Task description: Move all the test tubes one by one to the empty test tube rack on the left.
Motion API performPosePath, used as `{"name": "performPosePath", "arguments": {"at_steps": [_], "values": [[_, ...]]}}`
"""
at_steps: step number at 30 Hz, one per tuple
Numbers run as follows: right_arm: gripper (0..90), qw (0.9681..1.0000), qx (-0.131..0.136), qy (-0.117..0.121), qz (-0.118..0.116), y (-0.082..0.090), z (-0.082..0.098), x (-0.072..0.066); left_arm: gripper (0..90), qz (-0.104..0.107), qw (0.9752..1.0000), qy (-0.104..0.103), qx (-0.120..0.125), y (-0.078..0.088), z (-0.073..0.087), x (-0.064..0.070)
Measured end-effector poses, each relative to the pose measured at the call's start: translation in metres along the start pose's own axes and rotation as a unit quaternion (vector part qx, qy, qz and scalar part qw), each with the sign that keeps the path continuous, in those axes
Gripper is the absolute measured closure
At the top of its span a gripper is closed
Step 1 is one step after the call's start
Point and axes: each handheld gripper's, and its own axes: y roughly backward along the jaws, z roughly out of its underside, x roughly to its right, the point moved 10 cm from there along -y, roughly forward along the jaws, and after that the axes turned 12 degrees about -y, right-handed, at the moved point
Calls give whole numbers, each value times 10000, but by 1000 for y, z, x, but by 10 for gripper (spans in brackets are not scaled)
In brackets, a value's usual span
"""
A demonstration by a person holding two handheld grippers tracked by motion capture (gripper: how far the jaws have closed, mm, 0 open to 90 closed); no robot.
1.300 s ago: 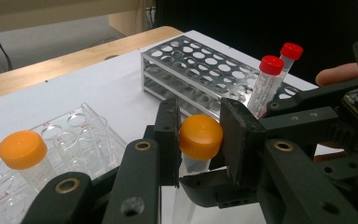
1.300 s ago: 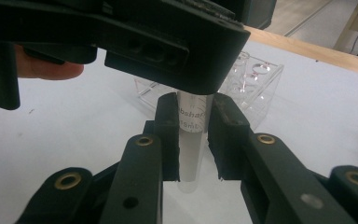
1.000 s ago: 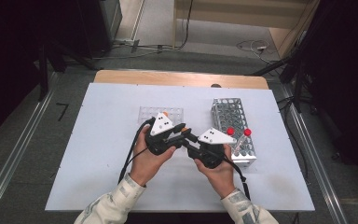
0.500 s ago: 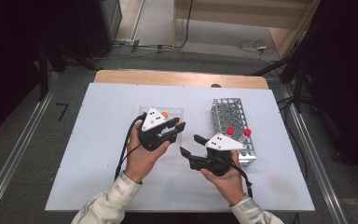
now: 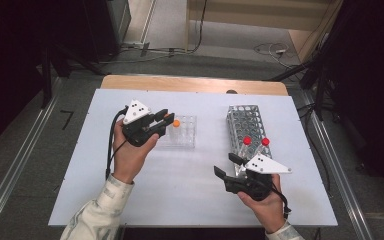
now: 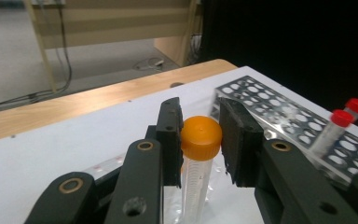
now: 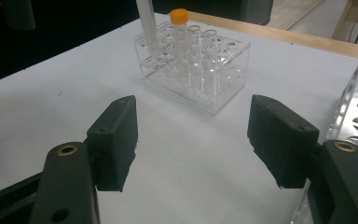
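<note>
My left gripper (image 5: 166,119) (image 6: 200,128) is shut on the orange cap of a clear tube (image 6: 200,140) (image 5: 169,116). It holds the tube upright over the left end of the clear plastic rack (image 5: 185,140) (image 7: 200,70); the tube's lower part (image 7: 147,23) hangs at the rack's top. A second orange-capped tube (image 5: 176,123) (image 7: 179,21) stands in that rack. My right gripper (image 5: 223,165) (image 7: 191,135) is open near the table's front right, with nothing between its jaws, which have just been opening.
A metal mesh rack (image 5: 247,122) (image 6: 279,109) stands at the right with two red-capped tubes (image 5: 246,141) (image 5: 265,142) (image 6: 342,119) at its near end, close to the right gripper. A wooden strip (image 5: 190,84) runs along the table's far edge.
The two grippers were together at the table's middle. The left one has moved up and left to the clear rack with the tube. The right one has opened and drawn back to the front right.
</note>
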Motion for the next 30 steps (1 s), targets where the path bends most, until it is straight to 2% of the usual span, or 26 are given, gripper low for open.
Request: {"name": "performPosePath", "arguments": {"at_steps": [5,10,18,30], "values": [[303,9999,52,-78,61,6,2,6,712,-183,9998,47,-68,-2,0,-18],[280,9998,81,-159,68,9,2,10,712,-258,9996,65,-88,-8,-2,-25],[182,9994,193,-230,159,12,1,16,712,-351,9993,6,-145,-19,-2,-26],[180,9991,237,-295,216,14,1,21,712,-423,9987,-158,-237,-27,3,-22]]}}
